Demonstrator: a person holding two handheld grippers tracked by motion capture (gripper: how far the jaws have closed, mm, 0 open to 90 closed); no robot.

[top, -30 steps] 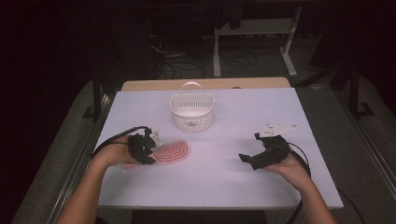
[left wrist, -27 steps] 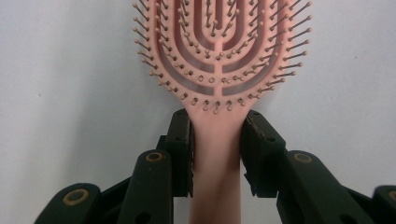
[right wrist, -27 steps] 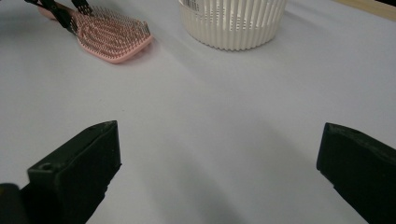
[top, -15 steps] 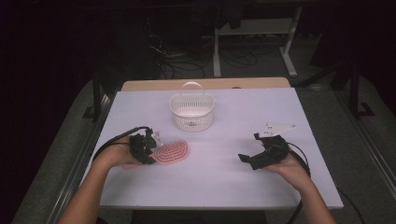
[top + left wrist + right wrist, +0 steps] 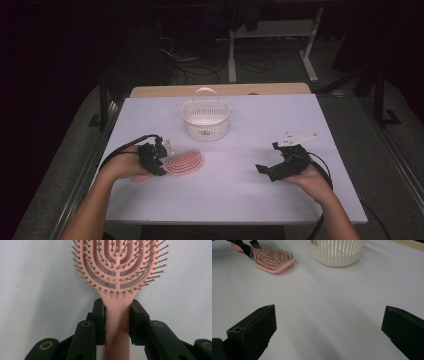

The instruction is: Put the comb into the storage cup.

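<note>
A pink hairbrush [image 5: 184,162] lies bristles up on the white table [image 5: 240,200], left of centre. My left gripper [image 5: 159,159] is shut on its handle; in the left gripper view the two jaws press both sides of the handle [image 5: 117,322] just below the brush head [image 5: 117,265]. At the right side of the table my right gripper [image 5: 268,157] is held low, pointing left, open and with nothing in it. In the right gripper view its jaws stand wide apart over bare table [image 5: 329,315], with the hairbrush [image 5: 273,257] far off at upper left.
A white slatted basket [image 5: 205,119] with a handle stands at the back centre of the table, also seen as the basket [image 5: 337,251] in the right gripper view. The table's wooden far edge [image 5: 220,90] runs behind it. Dark floor, cables and stands lie beyond.
</note>
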